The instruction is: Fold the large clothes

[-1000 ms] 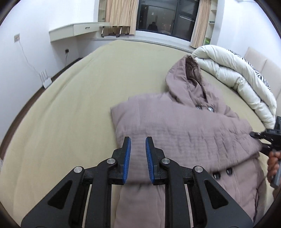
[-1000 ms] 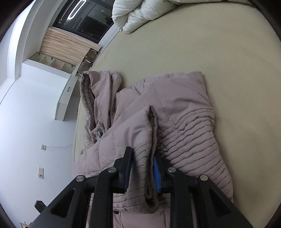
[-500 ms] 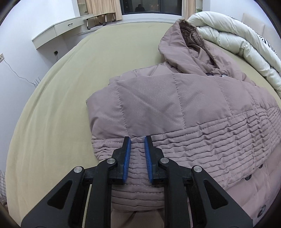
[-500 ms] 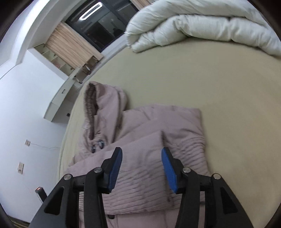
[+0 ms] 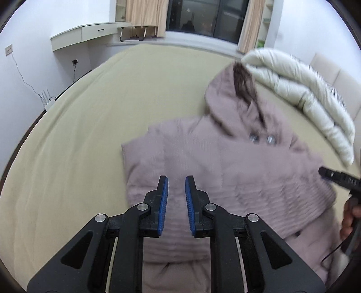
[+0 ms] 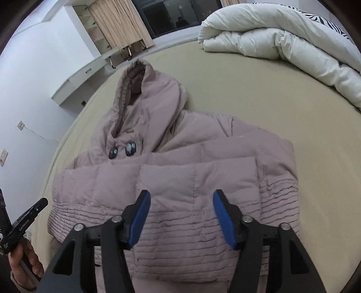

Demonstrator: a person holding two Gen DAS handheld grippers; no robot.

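Note:
A mauve hooded padded coat lies on the bed, hood toward the window, both sleeves folded across its chest; it also shows in the right wrist view. My left gripper hovers above the coat's left folded sleeve, jaws slightly apart and empty. My right gripper hovers above the folded sleeves with jaws wide open and empty. The right gripper's tip shows at the right edge of the left wrist view; the left gripper shows at the left edge of the right wrist view.
The coat lies on a beige bed sheet. A rolled white duvet lies at the bed's far right. A white desk and a curtained dark window stand beyond the bed. A router sits on the floor at left.
My right gripper let go of the sleeve, opened wide and drew back above the coat. My left gripper dipped close to the coat, then lifted back away.

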